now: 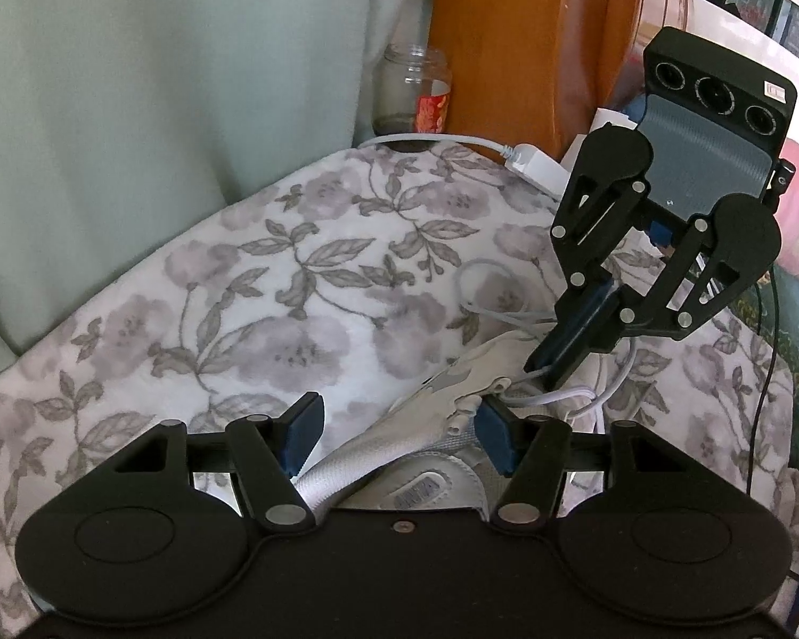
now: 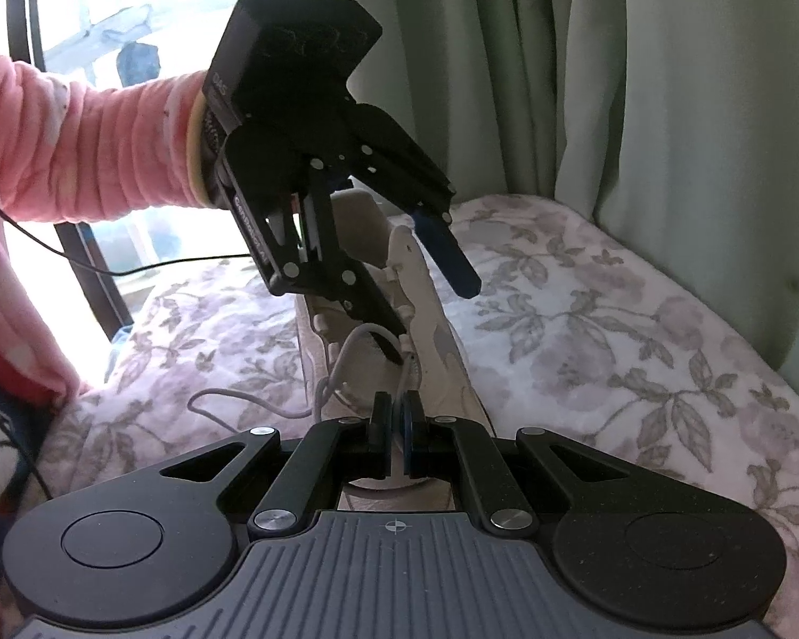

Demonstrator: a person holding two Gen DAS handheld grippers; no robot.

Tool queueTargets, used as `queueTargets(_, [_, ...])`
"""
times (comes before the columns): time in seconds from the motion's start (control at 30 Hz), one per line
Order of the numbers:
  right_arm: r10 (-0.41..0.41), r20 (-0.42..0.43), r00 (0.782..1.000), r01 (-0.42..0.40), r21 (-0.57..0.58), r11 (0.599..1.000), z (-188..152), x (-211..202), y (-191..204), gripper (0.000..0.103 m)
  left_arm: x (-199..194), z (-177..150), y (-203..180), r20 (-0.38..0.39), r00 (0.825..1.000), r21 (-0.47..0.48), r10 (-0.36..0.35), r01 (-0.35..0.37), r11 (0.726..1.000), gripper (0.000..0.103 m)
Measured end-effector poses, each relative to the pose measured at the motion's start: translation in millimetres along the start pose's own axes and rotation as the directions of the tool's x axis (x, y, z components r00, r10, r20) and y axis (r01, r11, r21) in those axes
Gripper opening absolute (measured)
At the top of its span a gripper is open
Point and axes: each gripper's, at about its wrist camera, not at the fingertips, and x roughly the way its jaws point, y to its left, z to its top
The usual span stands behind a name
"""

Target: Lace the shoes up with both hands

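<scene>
Pale green curtains fill the room's twelve o'clock above a floral blanket. The white shoe lies there at six o'clock, straddled by the left gripper, jaws apart. The right gripper pinches the white lace.

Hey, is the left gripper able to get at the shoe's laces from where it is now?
Probably yes. The left gripper hangs open right over the shoe, its jaws straddling the upper, nothing between. The right gripper, shut on the lace, sits close ahead and could crowd it.
</scene>
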Motion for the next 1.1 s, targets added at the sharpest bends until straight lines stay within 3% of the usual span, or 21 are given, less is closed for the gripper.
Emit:
queueTargets(0.57, [-0.056, 0.027, 0.998, 0.055, 0.027, 0.998, 2, 3, -5, 0.003, 2, -1, 7, 0.011, 1.000, -0.007, -0.006, 0.006, 1.000, 0.059])
queueTargets(1.1, [-0.057, 0.017, 0.998, 0.057, 0.037, 0.998, 9, 6, 1, 0.003, -1, -3, 6, 0.018, 1.000, 0.004, -0.002, 0.002, 1.000, 0.059])
